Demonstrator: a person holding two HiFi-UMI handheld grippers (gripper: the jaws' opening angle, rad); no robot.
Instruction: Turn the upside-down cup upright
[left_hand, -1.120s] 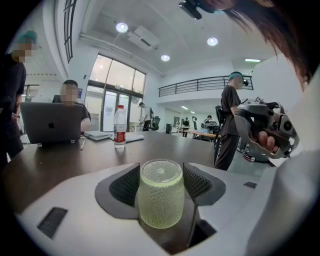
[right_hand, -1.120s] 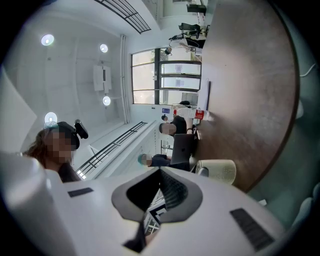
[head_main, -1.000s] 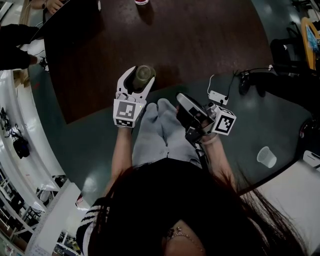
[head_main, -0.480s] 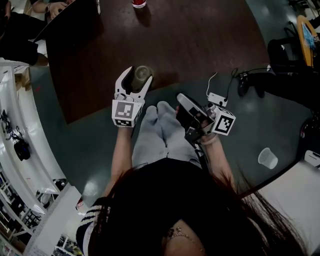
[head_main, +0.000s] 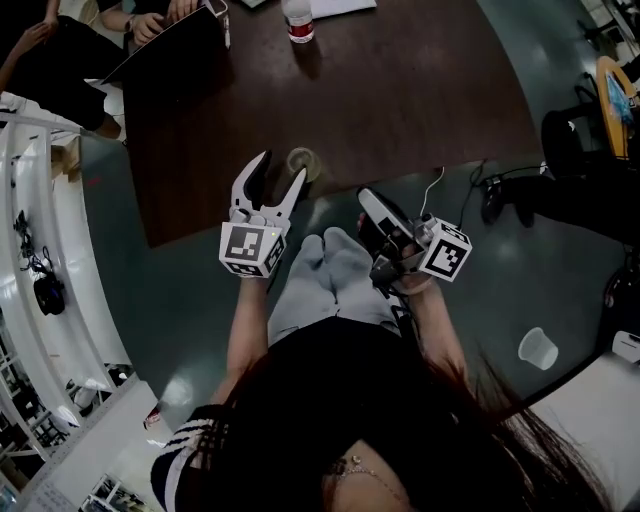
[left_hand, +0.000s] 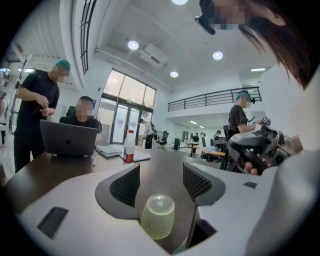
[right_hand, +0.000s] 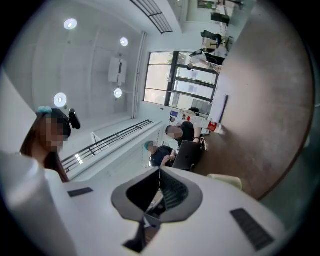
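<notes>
A pale translucent cup (head_main: 301, 162) stands at the near edge of the dark brown table (head_main: 400, 90), its closed end up. In the left gripper view the cup (left_hand: 158, 216) sits low between the two jaws, and neither pad touches it. My left gripper (head_main: 281, 166) hovers just above and to the left of it, jaws wide apart and empty (left_hand: 161, 172). My right gripper (head_main: 368, 200) hangs to the right over my lap, shut with nothing in it (right_hand: 160, 172). The cup (right_hand: 225, 181) shows beside it at the table's edge.
A water bottle (head_main: 298, 20) with a red label and a laptop (head_main: 165, 45) stand at the table's far side, where people sit. A second clear cup (head_main: 537, 347) rests on the grey surface at the right. Cables (head_main: 480, 175) trail near the right gripper.
My left gripper has lifted off the cup, which stays on the table; it stood between the jaws before. The right gripper has risen slightly and rolled.
</notes>
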